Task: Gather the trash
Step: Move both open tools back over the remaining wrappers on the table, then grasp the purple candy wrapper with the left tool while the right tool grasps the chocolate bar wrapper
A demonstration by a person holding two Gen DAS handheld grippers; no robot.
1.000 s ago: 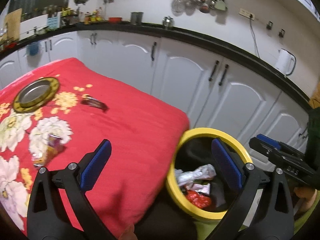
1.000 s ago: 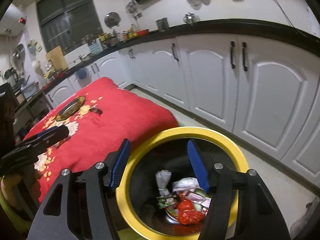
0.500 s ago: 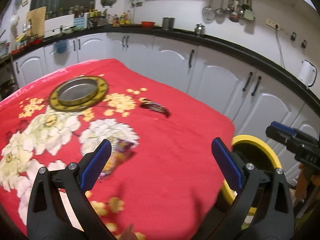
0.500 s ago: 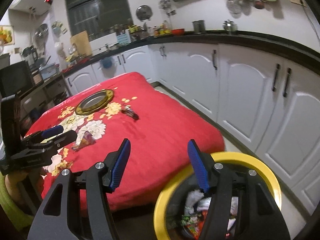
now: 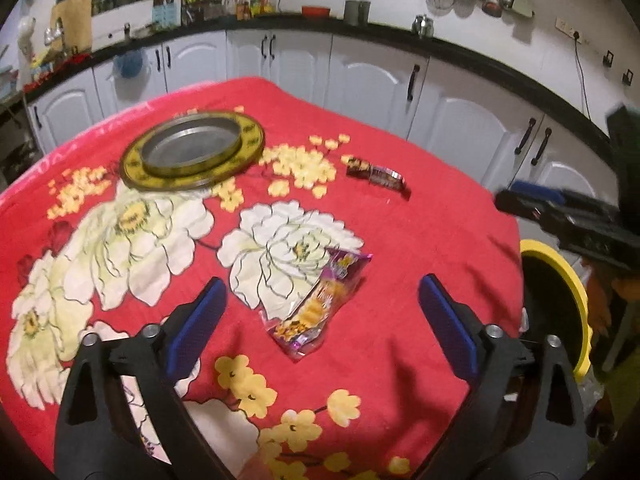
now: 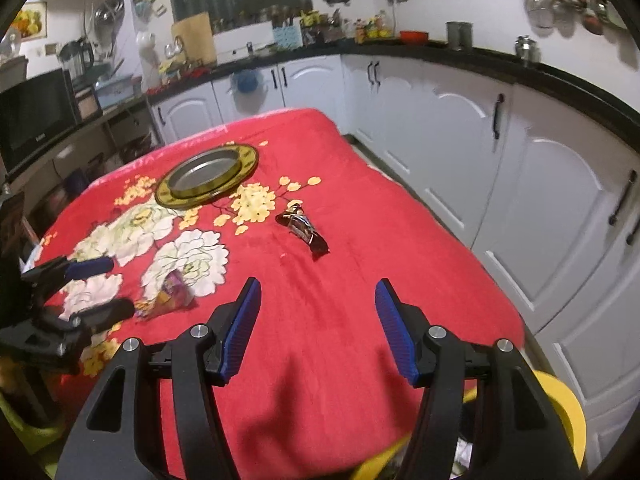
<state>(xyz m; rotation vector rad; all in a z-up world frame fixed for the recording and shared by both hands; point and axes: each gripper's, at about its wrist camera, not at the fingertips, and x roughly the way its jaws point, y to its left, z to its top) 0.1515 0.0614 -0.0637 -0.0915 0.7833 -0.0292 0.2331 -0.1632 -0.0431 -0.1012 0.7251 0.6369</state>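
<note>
Step in hand, as I judge it: reaching for the next piece of trash on the tabletop under the red flowered cloth (image 5: 420, 240).

Left gripper (image 5: 320, 316): jaws spread wide, released, holding nothing, touching nothing. The crumpled purple-and-yellow snack wrapper (image 5: 320, 300) lies on the cloth just ahead, between the lines of the two blue pads (image 5: 196, 320), slightly toward the right pad.

Right gripper (image 6: 316, 320): also wide apart, empty, above the cloth. The dark brown candy-bar wrapper (image 6: 304, 228) lies farther ahead, near its centre line.

Round yellow-rimmed black bin (image 5: 568, 304): low to the right of the left gripper, beside the tabletop edge; below the right gripper.

Round metal plate with yellow rim (image 5: 192, 152): far ahead-left, not trash by the look of it.

Next move, likely: lower the left gripper so the pads straddle the snack wrapper, then close. The thin film may slide or flatten; a pinch on the raised crumpled part seems safest.
</note>
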